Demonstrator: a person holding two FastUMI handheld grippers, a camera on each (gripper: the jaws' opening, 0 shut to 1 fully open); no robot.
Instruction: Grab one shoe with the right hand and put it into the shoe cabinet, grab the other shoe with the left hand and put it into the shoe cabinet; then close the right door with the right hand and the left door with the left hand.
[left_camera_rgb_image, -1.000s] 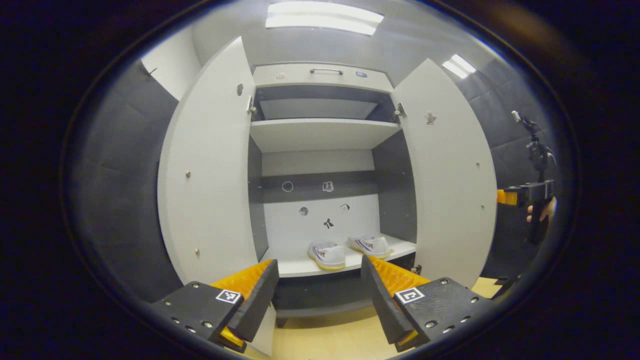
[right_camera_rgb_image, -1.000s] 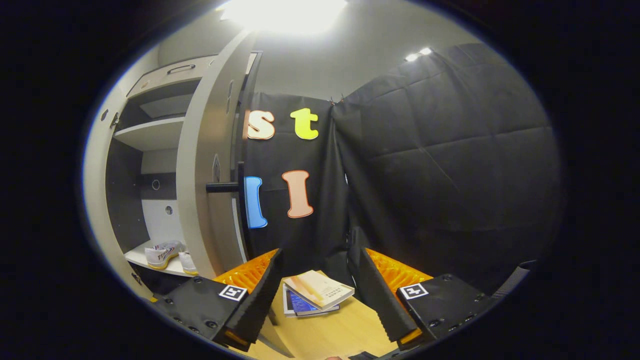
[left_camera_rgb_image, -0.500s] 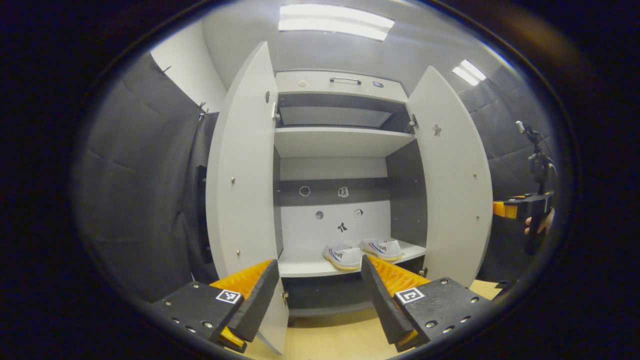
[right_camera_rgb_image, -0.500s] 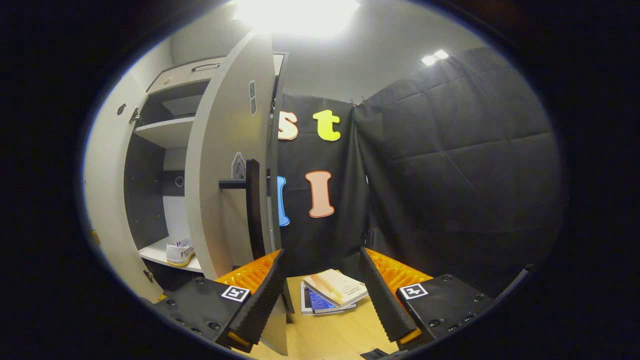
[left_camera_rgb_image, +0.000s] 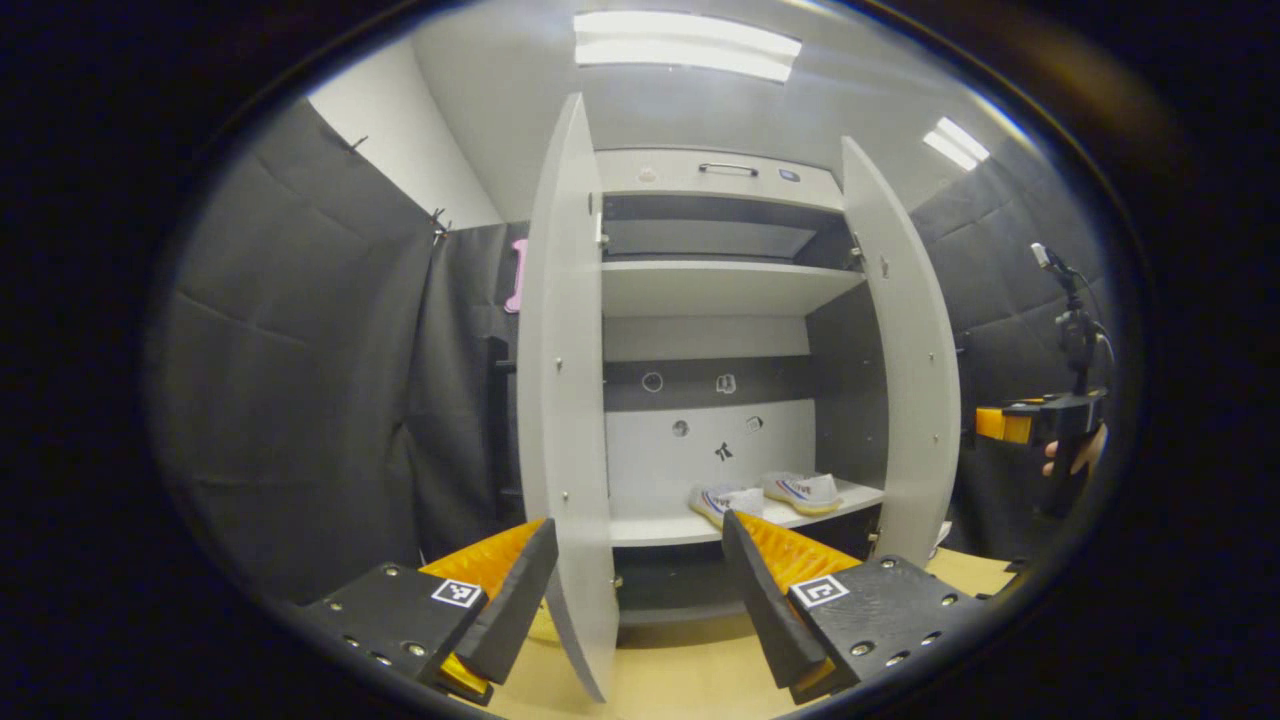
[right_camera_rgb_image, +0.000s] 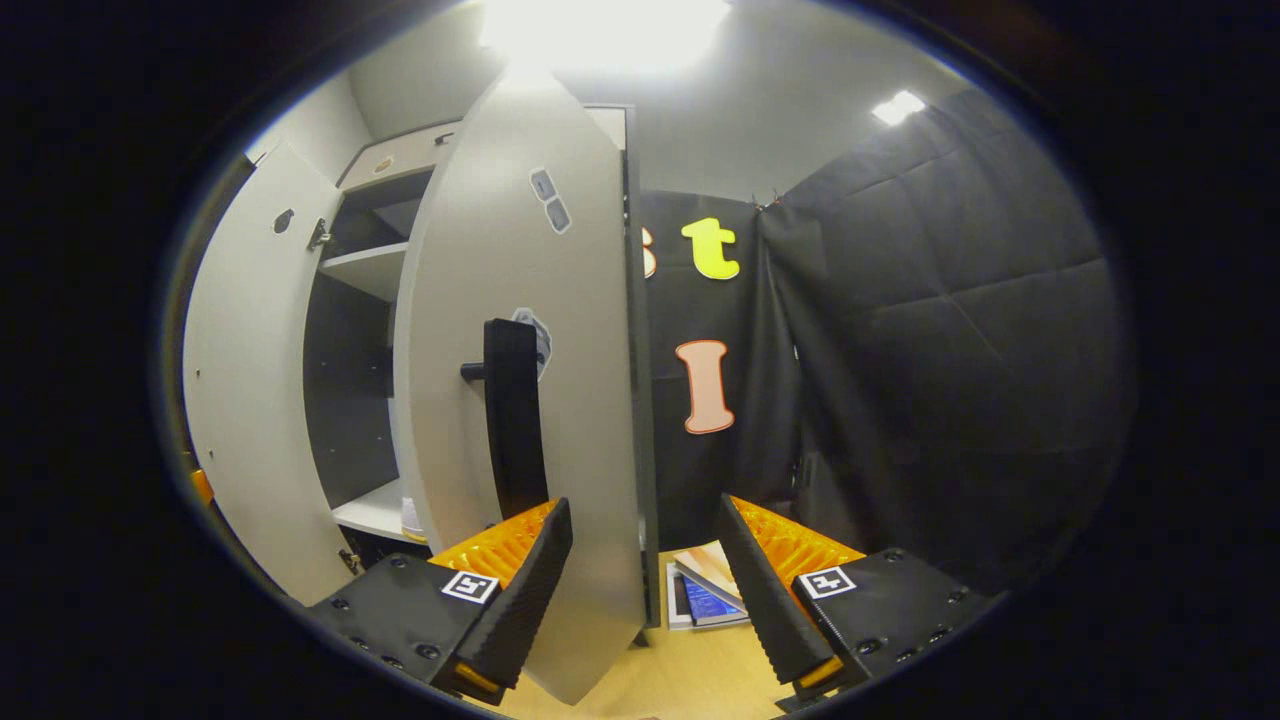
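Note:
Two white shoes (left_camera_rgb_image: 725, 500) (left_camera_rgb_image: 805, 490) sit side by side on the lower shelf of the white shoe cabinet (left_camera_rgb_image: 715, 290). Both doors stand open. My left gripper (left_camera_rgb_image: 640, 600) is open, and the left door (left_camera_rgb_image: 565, 400), seen almost edge-on, has its lower edge between the fingers. Far right in the left gripper view, a hand holds my right gripper (left_camera_rgb_image: 1000, 423) beyond the right door (left_camera_rgb_image: 905, 380). In the right gripper view, my right gripper (right_camera_rgb_image: 645, 600) is open, facing the right door's outer face (right_camera_rgb_image: 570, 280) and its black handle (right_camera_rgb_image: 515, 420), without touching it.
Books (right_camera_rgb_image: 705, 595) lie on the wooden floor (right_camera_rgb_image: 690, 670) behind the right door. An upper shelf and a top drawer with a handle (left_camera_rgb_image: 728, 169) sit above the shoes. A camera stand (left_camera_rgb_image: 1075, 330) rises at the far right. Black cloth walls close in both sides.
The left gripper view has swung so the left door went from broad to edge-on. The right gripper has come round to the right door's outer face; its handle now stands just ahead.

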